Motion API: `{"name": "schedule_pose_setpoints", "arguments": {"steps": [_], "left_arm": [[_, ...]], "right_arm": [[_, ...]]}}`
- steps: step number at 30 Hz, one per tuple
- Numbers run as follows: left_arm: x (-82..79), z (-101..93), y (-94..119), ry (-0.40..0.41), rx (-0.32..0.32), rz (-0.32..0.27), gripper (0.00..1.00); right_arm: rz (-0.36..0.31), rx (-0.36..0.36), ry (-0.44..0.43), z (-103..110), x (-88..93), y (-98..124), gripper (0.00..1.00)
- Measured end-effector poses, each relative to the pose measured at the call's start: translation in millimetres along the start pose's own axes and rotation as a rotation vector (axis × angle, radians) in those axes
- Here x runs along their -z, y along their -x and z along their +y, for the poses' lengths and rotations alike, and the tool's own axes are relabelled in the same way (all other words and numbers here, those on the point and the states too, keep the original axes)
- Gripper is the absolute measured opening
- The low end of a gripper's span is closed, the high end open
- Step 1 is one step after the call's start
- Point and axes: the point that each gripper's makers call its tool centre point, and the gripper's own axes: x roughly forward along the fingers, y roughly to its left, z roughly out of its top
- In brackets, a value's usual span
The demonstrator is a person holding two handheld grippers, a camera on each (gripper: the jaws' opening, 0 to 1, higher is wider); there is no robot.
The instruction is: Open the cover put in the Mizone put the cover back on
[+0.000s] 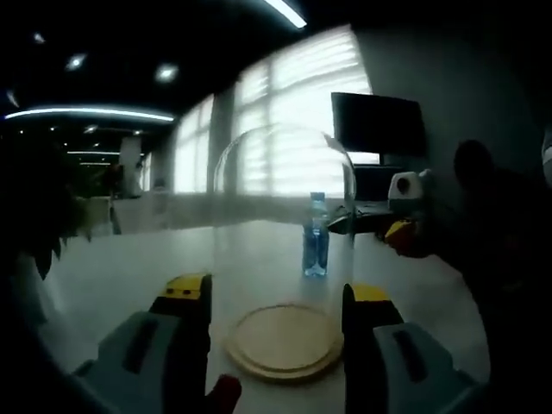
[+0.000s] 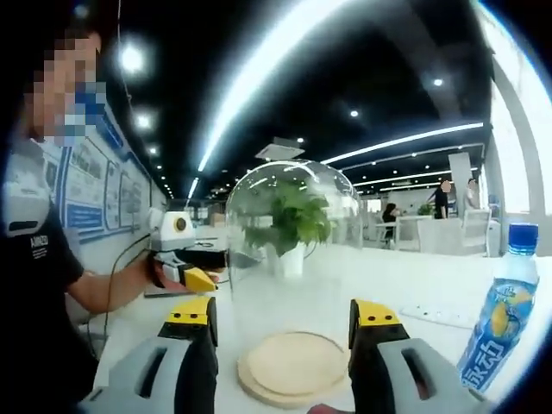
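A clear glass dome cover [image 1: 283, 207] stands on a round wooden base [image 1: 285, 341] on the white table. In the left gripper view, the blue-capped Mizone bottle [image 1: 316, 235] stands upright behind the dome. My left gripper [image 1: 276, 289] is open, with a jaw low on each side of the dome and short of it. My right gripper [image 2: 283, 310] is also open and faces the dome [image 2: 293, 241] and base [image 2: 293, 366] from another side. There the bottle [image 2: 502, 310] stands close at the right. The left gripper [image 2: 197, 278] shows at the left, held by a person's hand.
A person in a black shirt [image 2: 39, 293] stands at the left of the table. A potted plant [image 2: 289, 228] sits behind the dome. The right gripper [image 1: 401, 231] appears to the right, beyond the dome. A dark monitor [image 1: 378, 125] is at the back.
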Motion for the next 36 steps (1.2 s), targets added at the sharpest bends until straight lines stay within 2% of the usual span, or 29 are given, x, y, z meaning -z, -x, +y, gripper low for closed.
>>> {"name": "schedule_pose_setpoints", "arguments": {"steps": [8,18,25,27,30,33,36], "left_arm": [[4.5,6.0,-6,-0.008,0.005,0.014,0.51],[9.8,-3.7,-16,-0.022,0.078,0.048,0.51],[3.9,-5.5,-23,-0.024,0.106,0.045,0.53],[3.0,-5.8,-23,-0.048,0.114,0.050,0.54],[1.8,-5.8,-25,-0.063,0.128,0.066,0.55],[3.5,-5.2,-26,-0.089,0.151,0.113,0.55],[1.2,-5.2,-28,-0.126,0.171,0.130,0.57]], "right_arm": [[0.013,-0.023,0.010,-4,4.0,-8,0.57],[0.037,-0.077,-0.003,-7,9.5,-19,0.59],[0.035,-0.090,0.003,-11,5.3,-26,0.60],[0.032,-0.091,0.004,-13,3.7,-28,0.60],[0.033,-0.097,0.005,-14,2.0,-30,0.60],[0.057,-0.116,0.033,-15,2.5,-35,0.62],[0.077,-0.135,0.044,-15,-0.4,-37,0.64]]}}
